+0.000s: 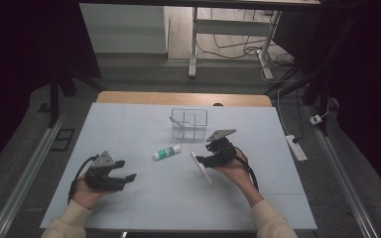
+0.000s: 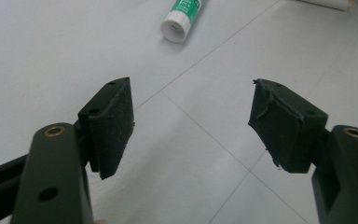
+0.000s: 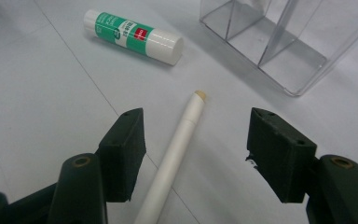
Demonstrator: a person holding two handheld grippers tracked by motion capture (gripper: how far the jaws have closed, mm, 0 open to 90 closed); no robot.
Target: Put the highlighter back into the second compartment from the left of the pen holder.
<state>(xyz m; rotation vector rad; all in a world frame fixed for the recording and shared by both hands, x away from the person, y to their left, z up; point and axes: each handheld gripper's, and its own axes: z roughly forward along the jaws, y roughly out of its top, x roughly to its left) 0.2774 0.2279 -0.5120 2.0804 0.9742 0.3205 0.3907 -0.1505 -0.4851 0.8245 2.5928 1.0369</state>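
2 hand-held grippers released, the white pen lined up for a pick

Nearest, the left hand-held gripper [image 1: 124,171] rests low at 8 o'clock on the pale surface [image 1: 144,208], jaws spread and empty, likely kept clear as a spare. The right hand-held gripper [image 3: 196,154] straddles the white pen [image 3: 175,154] at 4 o'clock, pads off it, probably set to grasp it. Farther, the glue stick [image 1: 167,152] lies at centre; the clear organizer [image 1: 189,124] stands at 12 o'clock, seemingly the destination.

Lab recording bay: dark curtains [image 1: 25,44] around white-topped table [image 1: 129,198], metal-legged desk [image 1: 194,44], floor cables [image 1: 238,49] beyond grippers.
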